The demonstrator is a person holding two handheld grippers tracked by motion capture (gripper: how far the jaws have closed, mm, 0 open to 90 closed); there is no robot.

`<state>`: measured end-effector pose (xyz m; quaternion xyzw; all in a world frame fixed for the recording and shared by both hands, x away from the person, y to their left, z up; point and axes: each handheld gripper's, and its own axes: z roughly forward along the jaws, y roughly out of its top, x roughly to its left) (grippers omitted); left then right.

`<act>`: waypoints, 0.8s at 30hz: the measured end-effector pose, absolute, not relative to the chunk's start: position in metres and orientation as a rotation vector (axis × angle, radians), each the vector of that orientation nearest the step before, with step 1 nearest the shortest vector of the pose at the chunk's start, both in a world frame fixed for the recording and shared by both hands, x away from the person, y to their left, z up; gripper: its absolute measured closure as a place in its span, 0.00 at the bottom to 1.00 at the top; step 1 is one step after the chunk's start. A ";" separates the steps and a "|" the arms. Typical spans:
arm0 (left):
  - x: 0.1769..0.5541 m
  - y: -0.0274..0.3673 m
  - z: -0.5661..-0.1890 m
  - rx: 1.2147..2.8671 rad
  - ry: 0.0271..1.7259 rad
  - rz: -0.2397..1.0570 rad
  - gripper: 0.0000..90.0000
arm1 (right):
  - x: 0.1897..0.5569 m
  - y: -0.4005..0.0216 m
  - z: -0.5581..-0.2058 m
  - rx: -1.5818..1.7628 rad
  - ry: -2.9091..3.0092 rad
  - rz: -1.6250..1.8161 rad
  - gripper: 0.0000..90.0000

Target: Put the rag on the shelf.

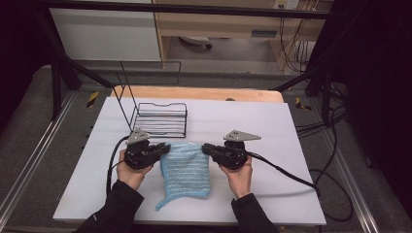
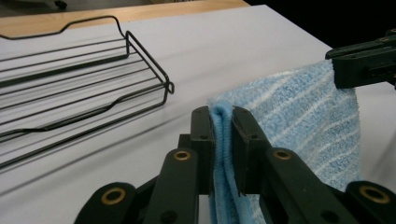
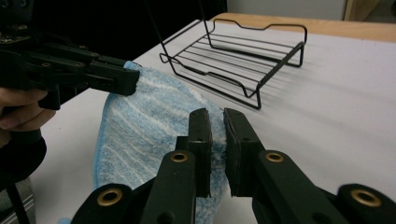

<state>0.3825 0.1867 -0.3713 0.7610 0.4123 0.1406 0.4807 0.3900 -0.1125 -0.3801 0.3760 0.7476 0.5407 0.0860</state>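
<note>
White table bears a wire rack; both grippers' jaws pinch the blue towel.

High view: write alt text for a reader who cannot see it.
A person holds a blue striped towel by its far corners, the left hand-held gripper and the right hand-held gripper each clamping one. It lies on a white table, with a black wire rack behind.

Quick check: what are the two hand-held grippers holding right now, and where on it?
Both hold the blue towel: the left hand-held gripper clamps its far left corner edge, the right hand-held gripper its far right corner.
</note>
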 end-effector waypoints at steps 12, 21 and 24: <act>0.374 0.194 -0.350 1.779 0.969 0.385 0.89 | 0.380 -0.108 -0.354 1.028 2.162 1.655 0.91; 0.368 0.198 -0.334 1.727 0.939 0.431 0.89 | 0.377 -0.106 -0.339 0.984 2.105 1.687 0.92; 0.367 0.201 -0.329 1.710 0.932 0.444 0.89 | 0.377 -0.103 -0.334 0.963 2.083 1.696 0.92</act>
